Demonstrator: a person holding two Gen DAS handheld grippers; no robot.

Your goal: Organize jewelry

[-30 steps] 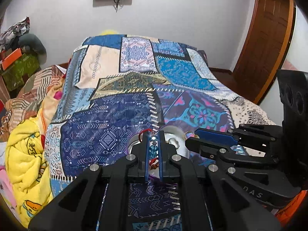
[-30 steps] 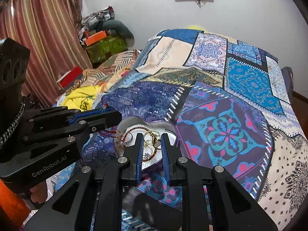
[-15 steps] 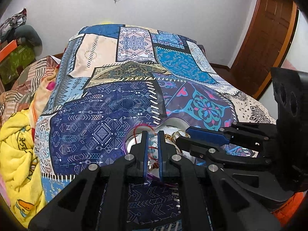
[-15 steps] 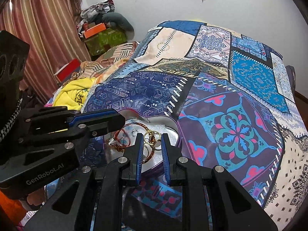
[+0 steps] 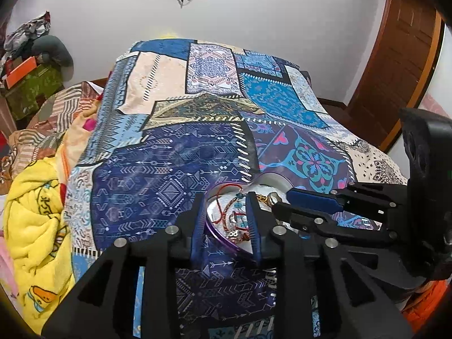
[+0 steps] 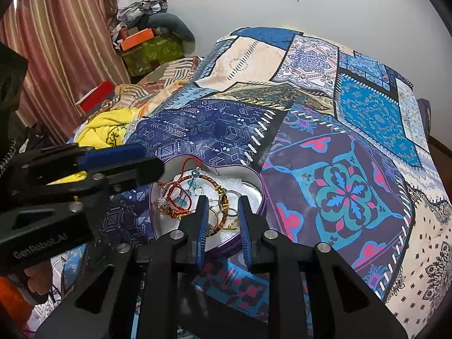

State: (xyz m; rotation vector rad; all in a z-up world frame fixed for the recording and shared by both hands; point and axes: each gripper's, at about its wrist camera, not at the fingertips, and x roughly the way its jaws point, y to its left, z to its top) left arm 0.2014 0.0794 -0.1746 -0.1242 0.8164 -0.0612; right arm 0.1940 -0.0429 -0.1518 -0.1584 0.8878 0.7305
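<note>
A heart-shaped box (image 6: pixel 255 179) with a purple rim and white lining lies on the patchwork bedspread. It holds red thread bracelets (image 6: pixel 176 195), blue bead earrings (image 6: pixel 195 182) and gold bangles (image 6: pixel 223 202). My left gripper (image 5: pixel 224 200) is open and empty over the box's left part (image 5: pixel 210 226), with the red threads (image 5: pixel 223 209) lying below it. My right gripper (image 6: pixel 222 202) is open and empty over the box's near side, above the gold bangles. Each gripper shows side-on in the other's view.
The bedspread (image 6: pixel 339 130) covers the bed. A yellow blanket (image 5: pixel 36 226) and striped bedding lie bunched at the left. Boxes and clothes (image 6: pixel 147 42) stand by the curtain. A wooden door (image 5: pixel 401 56) is at the right.
My left gripper was shut on a blue bead and red thread piece; it lowered over the box and opened, and the piece now lies in the box. My right gripper widened slightly.
</note>
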